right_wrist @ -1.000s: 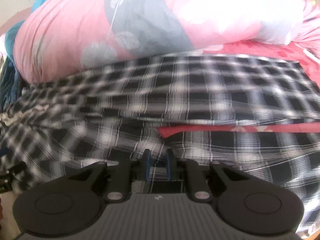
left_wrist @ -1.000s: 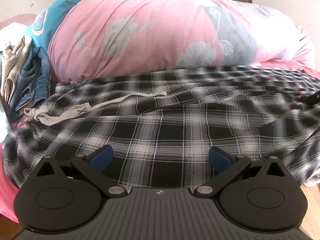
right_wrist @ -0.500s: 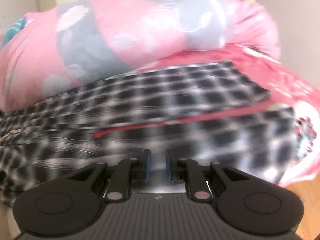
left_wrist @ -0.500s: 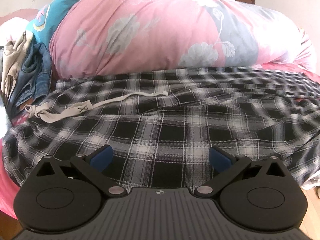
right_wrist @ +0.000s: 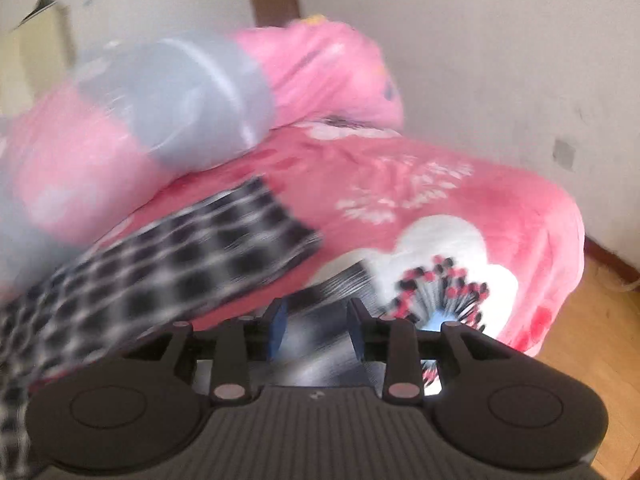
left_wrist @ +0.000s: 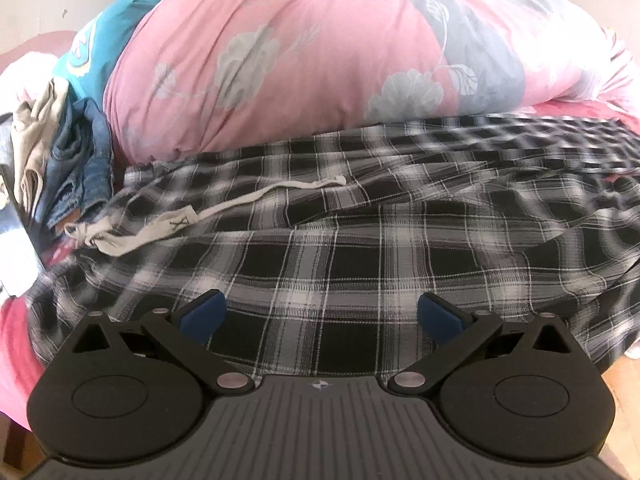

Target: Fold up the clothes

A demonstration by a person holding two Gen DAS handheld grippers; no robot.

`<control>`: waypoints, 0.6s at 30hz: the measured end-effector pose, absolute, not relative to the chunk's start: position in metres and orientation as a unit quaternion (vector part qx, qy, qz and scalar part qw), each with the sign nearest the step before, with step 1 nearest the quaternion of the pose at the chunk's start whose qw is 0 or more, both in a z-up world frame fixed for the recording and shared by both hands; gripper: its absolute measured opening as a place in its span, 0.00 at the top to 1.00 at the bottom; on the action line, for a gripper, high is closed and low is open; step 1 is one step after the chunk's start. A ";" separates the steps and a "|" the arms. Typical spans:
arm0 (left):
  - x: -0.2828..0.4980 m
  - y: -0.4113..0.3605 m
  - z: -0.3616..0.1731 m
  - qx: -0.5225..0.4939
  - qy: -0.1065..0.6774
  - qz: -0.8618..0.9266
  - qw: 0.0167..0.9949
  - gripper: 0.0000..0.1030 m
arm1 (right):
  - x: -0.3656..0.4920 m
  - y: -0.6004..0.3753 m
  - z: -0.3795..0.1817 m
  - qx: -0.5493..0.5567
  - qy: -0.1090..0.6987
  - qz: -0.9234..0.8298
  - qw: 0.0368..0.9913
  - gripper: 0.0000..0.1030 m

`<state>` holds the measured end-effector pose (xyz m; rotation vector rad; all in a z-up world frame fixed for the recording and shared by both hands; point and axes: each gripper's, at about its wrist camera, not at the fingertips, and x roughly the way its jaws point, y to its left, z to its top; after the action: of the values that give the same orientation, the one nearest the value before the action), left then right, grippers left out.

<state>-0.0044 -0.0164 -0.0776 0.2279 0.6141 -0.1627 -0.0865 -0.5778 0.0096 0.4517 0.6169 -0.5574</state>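
- The plaid trousers point(left_wrist: 360, 248) lie crosswise, from 9 to 3 o'clock, right before the left claw point(left_wrist: 318, 316) — its fingers are spread, holding nothing.
- The right claw point(right_wrist: 316, 324) is half open; a blurred trouser end sits between its fingers — whether pinched, I cannot tell.

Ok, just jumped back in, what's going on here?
A person with a claw in each hand is folding black-and-white plaid trousers spread on the pink bed cover. The left claw hangs wide open just above the trousers, gripping nothing. The right claw is at a leg end with blurred plaid cloth between its partly parted jaws; whether it grips is unclear.
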 end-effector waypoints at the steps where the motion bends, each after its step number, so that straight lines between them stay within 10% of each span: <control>1: -0.005 -0.018 -0.077 0.114 0.301 -0.078 0.943 0.00 | -0.082 -0.593 0.006 0.232 0.304 -0.267 0.885 0.64; 7: -0.007 -0.029 -0.078 0.134 0.299 -0.076 0.942 0.00 | -0.058 -0.627 -0.014 0.255 0.337 -0.230 0.877 0.62; 11: -0.005 -0.036 -0.079 0.146 0.302 -0.070 0.940 0.00 | -0.054 -0.608 -0.017 0.197 0.345 -0.218 0.891 0.97; 18: -0.002 -0.043 -0.079 0.160 0.297 -0.058 0.940 0.00 | -0.053 -0.605 0.005 0.161 0.296 -0.217 0.916 0.97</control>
<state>-0.0018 -0.0425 -0.0790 0.3262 0.6065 -0.1186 -0.0526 -0.6049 0.0047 0.3309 0.6097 -0.4465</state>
